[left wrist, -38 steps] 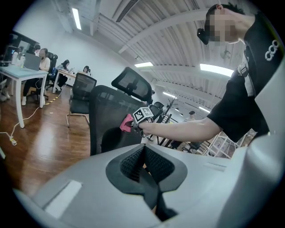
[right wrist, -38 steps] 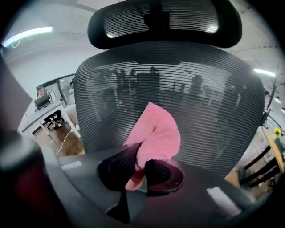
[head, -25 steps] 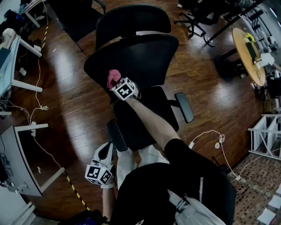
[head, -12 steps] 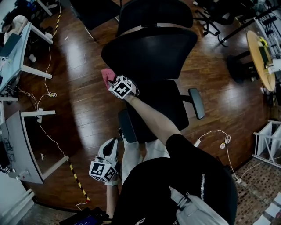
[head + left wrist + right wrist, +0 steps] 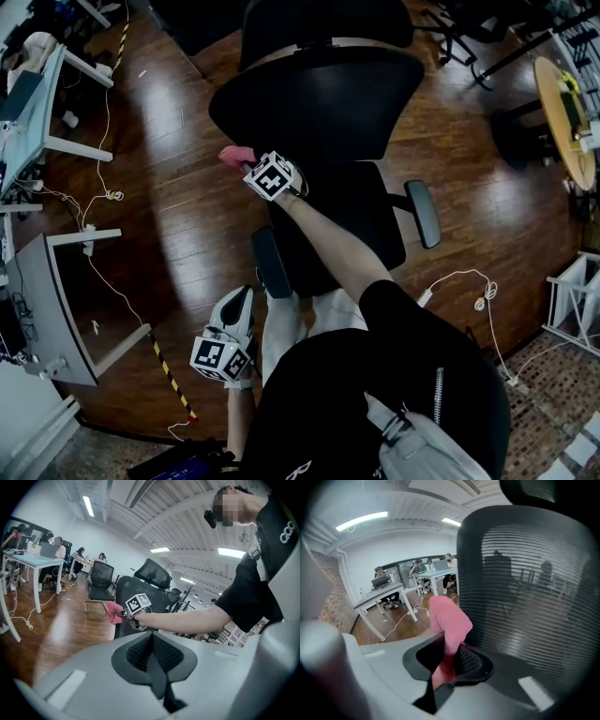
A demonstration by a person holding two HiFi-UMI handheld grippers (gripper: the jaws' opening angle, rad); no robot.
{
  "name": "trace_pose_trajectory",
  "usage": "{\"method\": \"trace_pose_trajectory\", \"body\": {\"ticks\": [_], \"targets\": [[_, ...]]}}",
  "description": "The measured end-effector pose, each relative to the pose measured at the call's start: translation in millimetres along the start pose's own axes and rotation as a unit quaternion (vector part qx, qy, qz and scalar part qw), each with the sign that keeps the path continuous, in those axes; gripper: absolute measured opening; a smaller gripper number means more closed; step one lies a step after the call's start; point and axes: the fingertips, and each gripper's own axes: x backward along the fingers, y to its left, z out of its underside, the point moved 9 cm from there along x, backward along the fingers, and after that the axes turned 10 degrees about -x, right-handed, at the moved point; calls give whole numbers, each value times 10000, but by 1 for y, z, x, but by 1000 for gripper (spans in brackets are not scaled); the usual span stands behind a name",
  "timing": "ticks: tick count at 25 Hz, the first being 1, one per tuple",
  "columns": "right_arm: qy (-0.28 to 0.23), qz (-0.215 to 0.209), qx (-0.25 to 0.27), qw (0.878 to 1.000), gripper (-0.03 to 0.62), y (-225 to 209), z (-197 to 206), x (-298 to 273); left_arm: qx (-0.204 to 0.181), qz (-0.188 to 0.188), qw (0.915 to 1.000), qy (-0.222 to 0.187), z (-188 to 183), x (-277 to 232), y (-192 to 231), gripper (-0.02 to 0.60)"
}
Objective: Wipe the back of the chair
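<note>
Pink cloth (image 5: 449, 620) in right gripper (image 5: 444, 660), seemingly against chair back (image 5: 525, 588).

The right gripper (image 5: 249, 163) has slid its crumpled pink cloth (image 5: 234, 155) leftward along the black mesh chair back (image 5: 319, 98) (seen from above). The cloth, earlier over the mesh, now pokes past its left edge.

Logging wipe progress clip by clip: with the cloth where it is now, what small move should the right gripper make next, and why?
Probably slide the right gripper sideways so the pink cloth it is shut on runs across the chair back toward the middle. The cloth sits at the back's edge, with nearly all the mesh lying to its right.
</note>
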Motion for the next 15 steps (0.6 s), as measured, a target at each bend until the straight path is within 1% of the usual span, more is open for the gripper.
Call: {"method": "trace_pose_trajectory", "body": {"ticks": [8, 15], "targets": [[-60, 203, -247, 9995, 44, -55, 19, 28, -88, 167, 9998, 97, -9, -34, -25, -8], [-105, 462, -417, 9980, 46, -104, 30, 58, -195, 319, 9992, 152, -21, -66, -43, -8]]}}
